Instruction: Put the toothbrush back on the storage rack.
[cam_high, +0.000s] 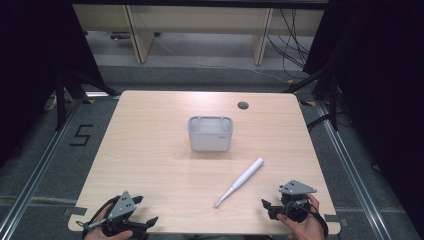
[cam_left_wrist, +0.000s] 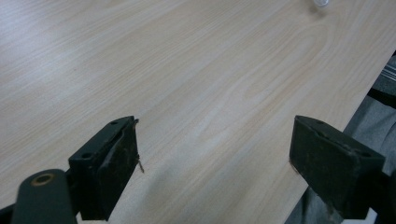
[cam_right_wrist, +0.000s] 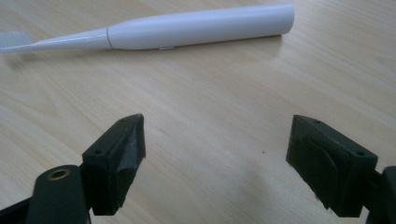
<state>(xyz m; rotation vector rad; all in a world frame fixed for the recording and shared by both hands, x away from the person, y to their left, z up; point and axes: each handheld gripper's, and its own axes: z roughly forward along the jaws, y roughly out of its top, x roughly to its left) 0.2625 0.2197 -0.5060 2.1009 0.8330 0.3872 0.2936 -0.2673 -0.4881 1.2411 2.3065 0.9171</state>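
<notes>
Both grippers are resting at the near edge of the table (cam_high: 150, 130): the right gripper (cam_high: 270, 207) is standing with its jaws spread wide and nothing between them, and the left gripper (cam_high: 145, 224) is gaping just as wide over bare wood. Light, pale wood grain is running across the tabletop, which is sitting on a grey floor with black curtains at both sides and cables trailing behind. Near the right gripper, a white electric toothbrush (cam_high: 241, 181) is lying flat and slanted, smooth and tapering to a bristled head that is pointing toward the person. A grey, rounded, box-shaped holder (cam_high: 210, 134) is standing upright at the table's middle, well apart from the toothbrush.
</notes>
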